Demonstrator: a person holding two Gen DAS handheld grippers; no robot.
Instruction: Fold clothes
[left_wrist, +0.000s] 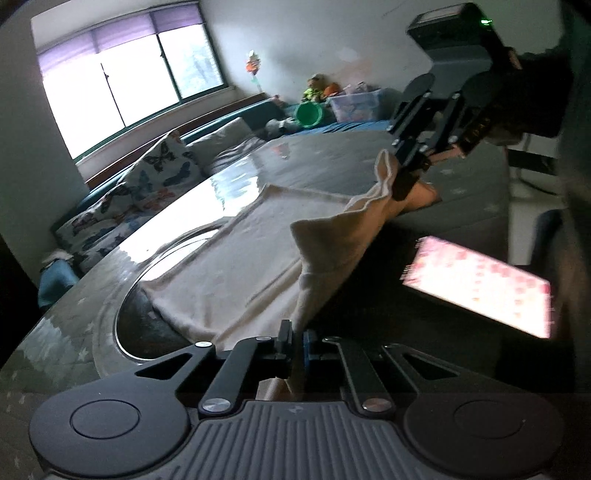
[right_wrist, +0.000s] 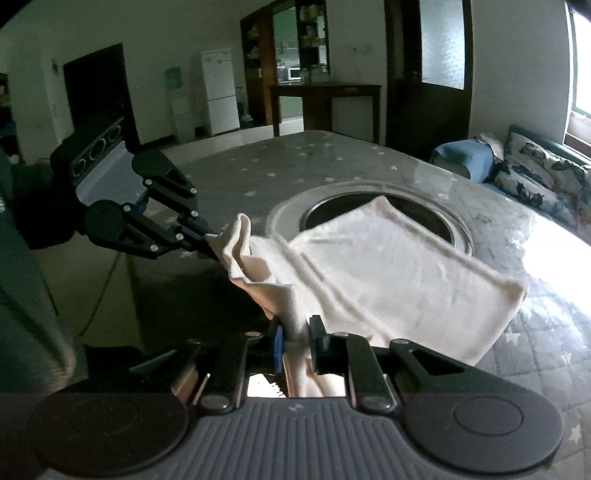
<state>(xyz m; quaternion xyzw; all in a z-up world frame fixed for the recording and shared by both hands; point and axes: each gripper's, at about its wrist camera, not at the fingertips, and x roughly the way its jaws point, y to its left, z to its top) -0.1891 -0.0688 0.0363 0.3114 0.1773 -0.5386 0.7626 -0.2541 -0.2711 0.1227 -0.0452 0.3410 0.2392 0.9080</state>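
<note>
Both near corners of the cream, soft cotton cloth (right_wrist: 388, 273) are pinched: left tongs (left_wrist: 295, 345) and right tongs (right_wrist: 297, 338) clamp it, its far end on the grey star-patterned surface (right_wrist: 280, 173). The fold is starting; next, carry both corners evenly to the far edge.

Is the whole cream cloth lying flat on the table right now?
No: the left gripper and right gripper each pinch a corner of the cream cloth, lifting its near edge off the table.

Both the near left gripper (left_wrist: 295, 345) and the far right gripper (left_wrist: 408, 177) pinch the cream cloth (left_wrist: 236, 266) above the table (left_wrist: 74, 332).
</note>
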